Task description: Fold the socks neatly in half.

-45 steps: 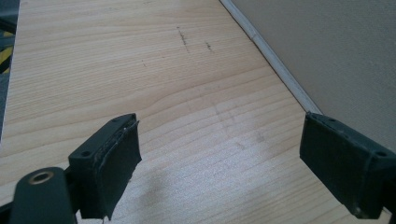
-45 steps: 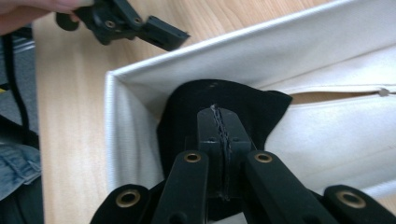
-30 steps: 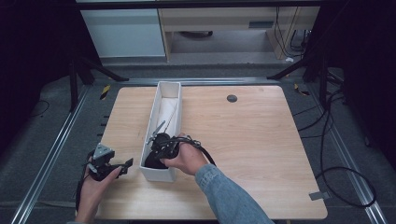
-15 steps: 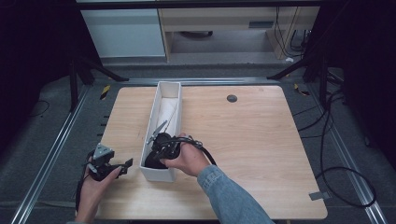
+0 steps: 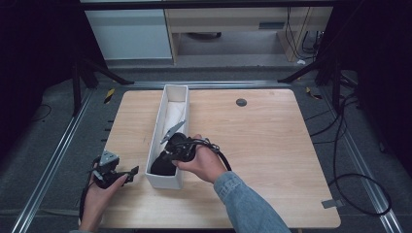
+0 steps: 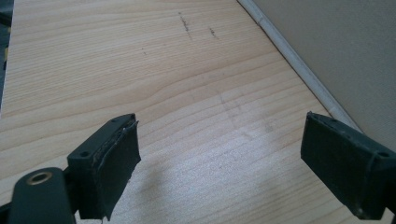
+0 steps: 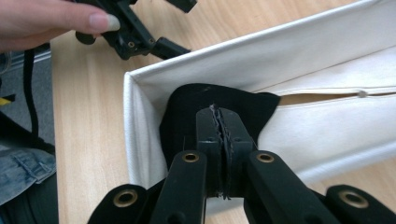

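Note:
A long white box (image 5: 165, 183) stands lengthwise on the wooden table (image 5: 272, 155). A black cloth (image 5: 159, 168) lies bunched in its near end, against the end wall (image 7: 140, 121). My right gripper (image 5: 165, 158) reaches down into that end, and its jaws are pressed together on the black cloth (image 7: 187, 100), as the right gripper view (image 7: 219, 111) shows. My left gripper (image 5: 130, 173) hovers low over the table just left of the box, open with nothing between its pads (image 6: 219, 149). The box's outer wall (image 6: 336, 56) runs along its right side.
White fabric (image 5: 176, 114) lines the far part of the box. A small dark round disc (image 5: 241, 102) sits in the table's far right area. Cables trail off the right edge onto the floor. Bare wood spreads right of the box.

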`<action>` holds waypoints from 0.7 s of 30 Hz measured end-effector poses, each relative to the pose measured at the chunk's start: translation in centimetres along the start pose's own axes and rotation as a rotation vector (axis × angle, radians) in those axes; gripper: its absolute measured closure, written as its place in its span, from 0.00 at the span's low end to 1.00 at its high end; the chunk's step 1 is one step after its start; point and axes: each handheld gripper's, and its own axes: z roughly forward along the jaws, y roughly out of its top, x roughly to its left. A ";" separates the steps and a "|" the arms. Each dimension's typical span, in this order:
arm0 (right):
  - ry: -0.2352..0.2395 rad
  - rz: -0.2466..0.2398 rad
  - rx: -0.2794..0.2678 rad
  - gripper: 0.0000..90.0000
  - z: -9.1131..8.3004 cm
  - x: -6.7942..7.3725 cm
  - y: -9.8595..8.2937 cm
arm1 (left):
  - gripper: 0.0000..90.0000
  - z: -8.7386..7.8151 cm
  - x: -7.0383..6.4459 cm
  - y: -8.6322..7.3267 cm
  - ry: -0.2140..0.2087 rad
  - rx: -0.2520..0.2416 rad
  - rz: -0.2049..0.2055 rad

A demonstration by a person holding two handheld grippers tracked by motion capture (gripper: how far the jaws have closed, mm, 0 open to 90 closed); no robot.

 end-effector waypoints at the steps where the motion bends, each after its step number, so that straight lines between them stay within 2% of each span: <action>1: -0.005 0.003 -0.004 0.98 -0.2 -0.1 -0.1 | 0.12 0.1 0.0 0.0 0.001 0.002 0.001; 14: -0.054 0.054 -0.061 0.95 -2.2 -1.8 -1.3 | 0.12 0.6 -0.2 -0.2 0.008 0.029 0.018; 21: -0.081 0.082 -0.073 0.86 -3.1 -2.5 -1.9 | 0.11 0.8 -0.1 -0.3 0.012 0.036 0.019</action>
